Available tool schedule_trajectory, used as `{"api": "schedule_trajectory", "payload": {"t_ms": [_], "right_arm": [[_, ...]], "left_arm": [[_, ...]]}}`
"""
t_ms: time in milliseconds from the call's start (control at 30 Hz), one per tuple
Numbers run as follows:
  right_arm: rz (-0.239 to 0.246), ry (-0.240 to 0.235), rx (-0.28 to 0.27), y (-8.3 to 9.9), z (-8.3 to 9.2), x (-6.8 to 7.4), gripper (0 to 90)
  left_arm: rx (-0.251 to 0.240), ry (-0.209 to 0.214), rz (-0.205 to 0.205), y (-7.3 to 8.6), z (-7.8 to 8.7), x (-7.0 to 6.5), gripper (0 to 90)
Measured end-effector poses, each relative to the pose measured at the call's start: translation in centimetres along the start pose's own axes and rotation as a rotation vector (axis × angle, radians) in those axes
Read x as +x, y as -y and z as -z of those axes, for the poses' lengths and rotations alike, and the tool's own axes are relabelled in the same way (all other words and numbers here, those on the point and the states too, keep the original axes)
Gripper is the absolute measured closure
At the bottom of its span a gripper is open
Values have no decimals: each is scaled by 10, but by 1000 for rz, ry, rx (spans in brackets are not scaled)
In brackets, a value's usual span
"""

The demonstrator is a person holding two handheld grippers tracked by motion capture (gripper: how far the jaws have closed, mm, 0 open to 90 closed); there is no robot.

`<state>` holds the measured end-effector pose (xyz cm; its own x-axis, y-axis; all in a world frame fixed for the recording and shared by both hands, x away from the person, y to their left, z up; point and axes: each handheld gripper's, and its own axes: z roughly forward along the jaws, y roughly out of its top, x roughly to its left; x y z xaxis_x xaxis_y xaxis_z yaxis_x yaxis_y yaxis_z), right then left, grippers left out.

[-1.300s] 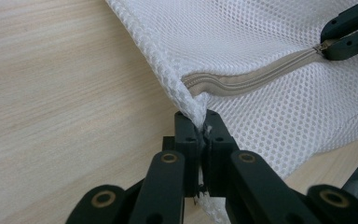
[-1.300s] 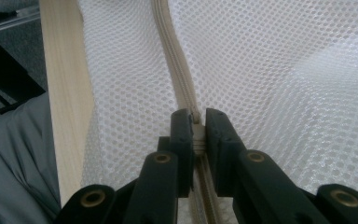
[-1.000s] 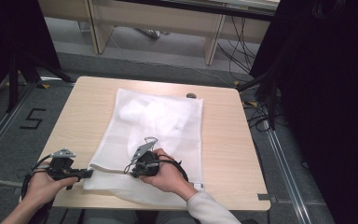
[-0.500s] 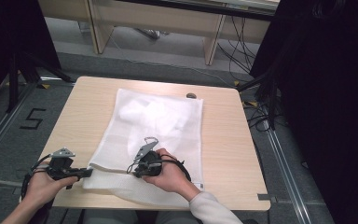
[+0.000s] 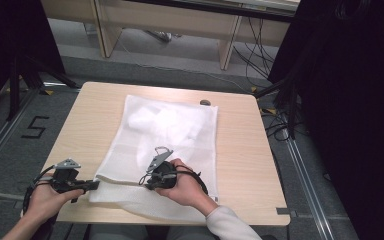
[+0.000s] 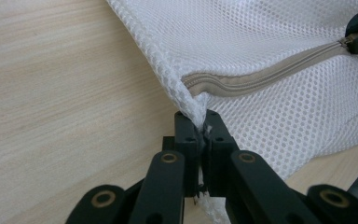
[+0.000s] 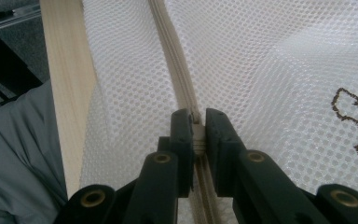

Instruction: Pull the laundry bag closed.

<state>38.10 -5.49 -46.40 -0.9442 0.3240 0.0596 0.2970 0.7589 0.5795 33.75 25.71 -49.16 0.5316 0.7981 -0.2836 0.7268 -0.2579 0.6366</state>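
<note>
The table (image 5: 85, 125) has bare wood along its left and right sides and a strip at the far edge, where a hand could pass. The white mesh bag (image 5: 170, 135) covers the middle, from near the far edge to the near edge. A small dark object (image 5: 205, 102) lies just beyond the bag's far right corner.

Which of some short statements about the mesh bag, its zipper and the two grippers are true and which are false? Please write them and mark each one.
1. The left gripper is shut on a corner of the white mesh bag. True.
2. The right gripper stands open above the bag. False: it is shut on the zipper pull.
3. The bag lies on a wooden table. True.
4. The zipper is black. False: it is beige.
</note>
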Motion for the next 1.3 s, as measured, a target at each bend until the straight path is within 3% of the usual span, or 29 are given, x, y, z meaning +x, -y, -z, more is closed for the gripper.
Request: {"api": "schedule_trajectory", "payload": {"t_ms": [200, 267, 533, 667, 933, 1300], "right_arm": [[-6, -3, 1, 2, 3, -2, 826], [-5, -2, 3, 5, 5, -3, 826], [-9, -8, 5, 8, 7, -5, 826], [-23, -1, 18, 10, 8, -5, 826], [5, -8, 20, 11, 11, -7, 826], [-6, -9, 8, 14, 14, -8, 825]], "left_arm": [[-20, -14, 17, 0, -2, -2, 861], [2, -9, -9, 0, 0, -1, 861], [3, -6, 1, 0, -1, -1, 862], [-18, -11, 8, 1, -2, -2, 863], [-8, -15, 9, 1, -1, -2, 863], [-14, -17, 25, 1, -2, -2, 863]]}}
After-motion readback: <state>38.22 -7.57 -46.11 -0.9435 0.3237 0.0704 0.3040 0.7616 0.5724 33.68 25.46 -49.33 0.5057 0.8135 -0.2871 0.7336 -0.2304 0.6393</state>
